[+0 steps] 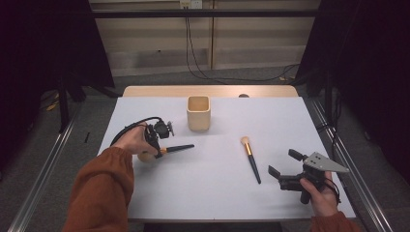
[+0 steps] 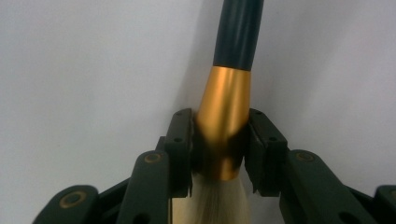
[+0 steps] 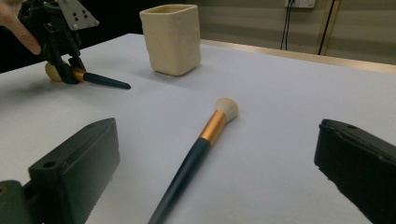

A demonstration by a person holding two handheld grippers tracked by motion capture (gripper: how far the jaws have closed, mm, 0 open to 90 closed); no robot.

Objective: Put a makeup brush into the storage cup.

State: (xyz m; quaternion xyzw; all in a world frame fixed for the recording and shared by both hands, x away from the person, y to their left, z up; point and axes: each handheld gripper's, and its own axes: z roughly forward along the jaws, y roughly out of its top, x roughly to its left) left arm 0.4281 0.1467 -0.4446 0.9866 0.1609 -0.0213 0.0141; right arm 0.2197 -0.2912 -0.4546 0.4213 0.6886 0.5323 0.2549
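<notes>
Two makeup brushes with dark handles, gold ferrules and pale bristles are on the white table. My left gripper [image 1: 157,150] is shut on the gold ferrule of the larger brush [image 1: 178,148]; in the left gripper view the ferrule [image 2: 223,126] sits pinched between the jaws, handle pointing away. From the right gripper view the left gripper [image 3: 70,74] holds that brush [image 3: 105,81] low over the table. The second brush [image 1: 251,158] lies free in the middle right, also seen as the loose brush [image 3: 201,140]. My right gripper [image 1: 283,163] is open to its right. A cream square cup [image 1: 198,112] stands upright behind.
The white table top [image 1: 212,193] ends at a wooden strip [image 1: 145,91] along the far edge. Metal rails run down both sides of the table. Cables hang from a wall socket at the back. The cream cup [image 3: 172,38] is the tallest thing on the table.
</notes>
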